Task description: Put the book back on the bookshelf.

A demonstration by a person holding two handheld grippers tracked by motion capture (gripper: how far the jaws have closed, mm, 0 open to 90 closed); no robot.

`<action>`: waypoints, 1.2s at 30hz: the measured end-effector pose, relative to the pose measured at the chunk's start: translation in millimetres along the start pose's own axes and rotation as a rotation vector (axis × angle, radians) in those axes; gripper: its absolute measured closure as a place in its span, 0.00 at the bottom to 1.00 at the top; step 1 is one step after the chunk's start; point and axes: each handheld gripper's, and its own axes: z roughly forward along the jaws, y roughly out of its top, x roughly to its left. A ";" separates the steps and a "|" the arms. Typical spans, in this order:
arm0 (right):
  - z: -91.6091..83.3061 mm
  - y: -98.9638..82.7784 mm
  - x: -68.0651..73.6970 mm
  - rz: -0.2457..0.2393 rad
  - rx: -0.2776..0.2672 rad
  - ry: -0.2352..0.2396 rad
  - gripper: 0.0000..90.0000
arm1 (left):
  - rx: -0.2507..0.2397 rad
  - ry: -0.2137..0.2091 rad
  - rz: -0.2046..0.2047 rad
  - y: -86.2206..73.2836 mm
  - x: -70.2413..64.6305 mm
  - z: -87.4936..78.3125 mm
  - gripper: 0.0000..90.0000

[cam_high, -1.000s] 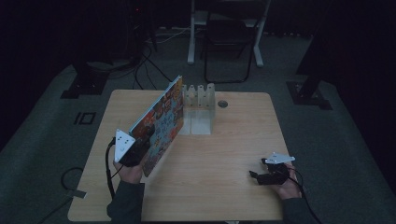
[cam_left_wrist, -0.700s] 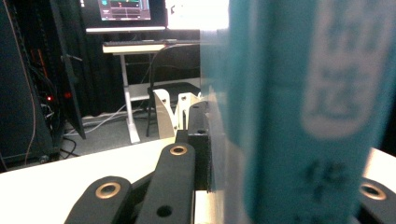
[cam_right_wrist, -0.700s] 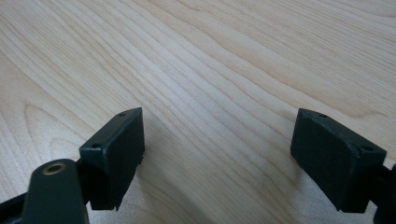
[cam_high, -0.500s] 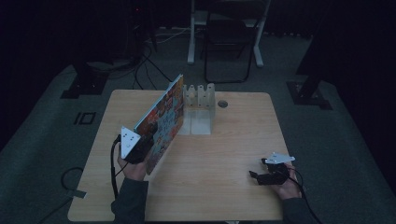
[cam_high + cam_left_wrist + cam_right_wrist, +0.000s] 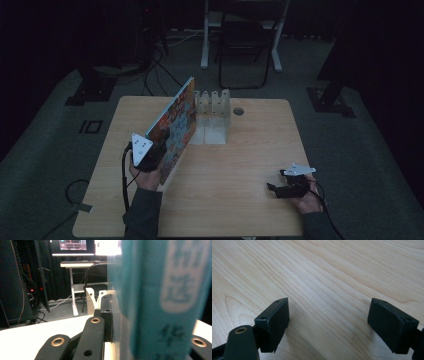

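A large book with a colourful cover (image 5: 176, 120) stands tilted on its edge at the table's left middle. My left gripper (image 5: 150, 154) is shut on the book's near end. In the left gripper view the blurred teal spine (image 5: 160, 297) with white characters fills the gap between the jaws of my left gripper (image 5: 150, 325). Just beyond the book's far end stands a white slotted rack (image 5: 212, 102). My right gripper (image 5: 280, 188) rests low at the table's front right. Its black jaws stand wide open over bare wood in the right gripper view (image 5: 329, 320).
The wooden table (image 5: 240, 165) has a round cable hole (image 5: 238, 111) near its far edge. A white sheet (image 5: 210, 134) lies in front of the rack. A chair (image 5: 242, 45) and desk legs stand on the dark floor behind, with cables (image 5: 150, 65) at the left.
My left gripper has edged slightly right and away with the book still in it. The right gripper has stayed in place.
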 end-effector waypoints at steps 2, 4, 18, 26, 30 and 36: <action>0.0 0.0 0.0 0.000 0.000 0.000 0.19 | 0.003 0.001 0.003 -0.1 -0.1 1.1 0.90; 0.0 0.0 0.0 0.000 0.000 0.000 0.19 | 0.006 0.002 0.006 -0.6 -0.2 2.2 0.90; 0.1 0.0 -0.1 -0.002 -0.001 -0.001 0.19 | 0.009 0.021 -0.007 -3.5 -2.1 9.2 0.90; 0.0 0.0 -0.1 0.000 -0.001 0.000 0.19 | 0.012 0.028 0.004 -3.7 -5.2 12.1 0.90; 0.1 0.0 -0.2 -0.002 -0.001 0.000 0.19 | 0.009 0.034 0.001 -3.2 -5.8 14.3 0.90; 0.1 0.0 -0.2 -0.002 -0.001 0.000 0.19 | 0.005 0.043 -0.005 -1.9 -6.3 16.6 0.90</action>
